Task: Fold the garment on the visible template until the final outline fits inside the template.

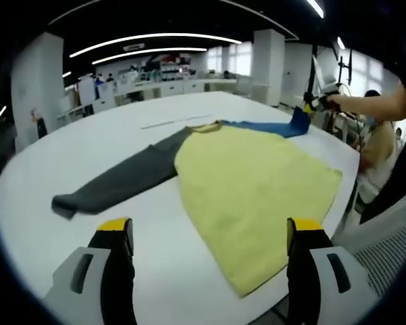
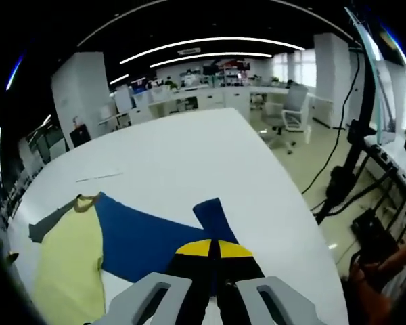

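A long-sleeved shirt lies flat on the white table [image 1: 108,135], with a yellow body [image 1: 250,183], a grey sleeve [image 1: 122,183] stretched out to the left and a blue sleeve [image 1: 267,126] at the far side. My left gripper [image 1: 210,227] hovers open over the near edge of the yellow body, holding nothing. My right gripper [image 1: 310,105] is at the far right, shut on the blue sleeve's cuff end. In the right gripper view its jaws [image 2: 213,245] are shut on the blue sleeve [image 2: 149,240], which is lifted and doubled back toward the yellow body [image 2: 68,261].
A thin pale strip [image 1: 166,123] lies on the table beyond the shirt. The table's right edge [image 2: 291,223] drops to a floor with cables and a stand [image 2: 355,156]. A person's arm [image 1: 372,105] reaches in at the right. Desks and an office chair [image 2: 291,112] stand behind.
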### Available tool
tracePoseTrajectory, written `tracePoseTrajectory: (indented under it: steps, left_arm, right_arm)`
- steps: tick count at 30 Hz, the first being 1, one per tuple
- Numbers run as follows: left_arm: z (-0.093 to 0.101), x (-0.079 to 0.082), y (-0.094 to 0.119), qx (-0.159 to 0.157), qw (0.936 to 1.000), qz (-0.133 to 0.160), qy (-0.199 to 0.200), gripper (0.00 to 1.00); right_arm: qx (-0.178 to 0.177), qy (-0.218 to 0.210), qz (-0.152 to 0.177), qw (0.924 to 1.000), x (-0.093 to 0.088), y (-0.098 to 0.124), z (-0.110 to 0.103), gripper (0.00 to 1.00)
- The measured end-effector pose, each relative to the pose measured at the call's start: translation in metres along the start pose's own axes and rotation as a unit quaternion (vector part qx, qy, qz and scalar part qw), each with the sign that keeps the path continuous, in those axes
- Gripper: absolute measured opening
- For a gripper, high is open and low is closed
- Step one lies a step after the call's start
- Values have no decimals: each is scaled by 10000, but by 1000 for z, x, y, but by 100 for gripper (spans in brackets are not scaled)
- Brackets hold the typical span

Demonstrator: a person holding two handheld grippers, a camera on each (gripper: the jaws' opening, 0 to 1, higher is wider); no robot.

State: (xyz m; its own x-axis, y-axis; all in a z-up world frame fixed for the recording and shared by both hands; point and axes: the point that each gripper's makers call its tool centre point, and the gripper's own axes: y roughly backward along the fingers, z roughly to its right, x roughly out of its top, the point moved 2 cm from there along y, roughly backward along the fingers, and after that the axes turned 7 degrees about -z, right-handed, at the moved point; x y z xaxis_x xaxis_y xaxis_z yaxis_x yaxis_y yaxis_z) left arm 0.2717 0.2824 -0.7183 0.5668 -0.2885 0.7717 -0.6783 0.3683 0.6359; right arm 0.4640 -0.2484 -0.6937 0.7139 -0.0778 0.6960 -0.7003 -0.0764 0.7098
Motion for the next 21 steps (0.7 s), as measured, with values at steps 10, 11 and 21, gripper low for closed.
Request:
tracePoseTrajectory:
  steps: [10,11,21]
  left_arm:
    - [-1,0,3,83,9999,37,-81,92]
    - [-1,1,3,83,9999,45,-92,93]
    - [0,4,4,12,9996,150,-248,98]
  right_arm:
    - [568,119,38,9983,12,-5,-41,0]
    - [618,147,38,9980,12,-3,-51,0]
    - [897,312,-44,9955,12,5,-100,0]
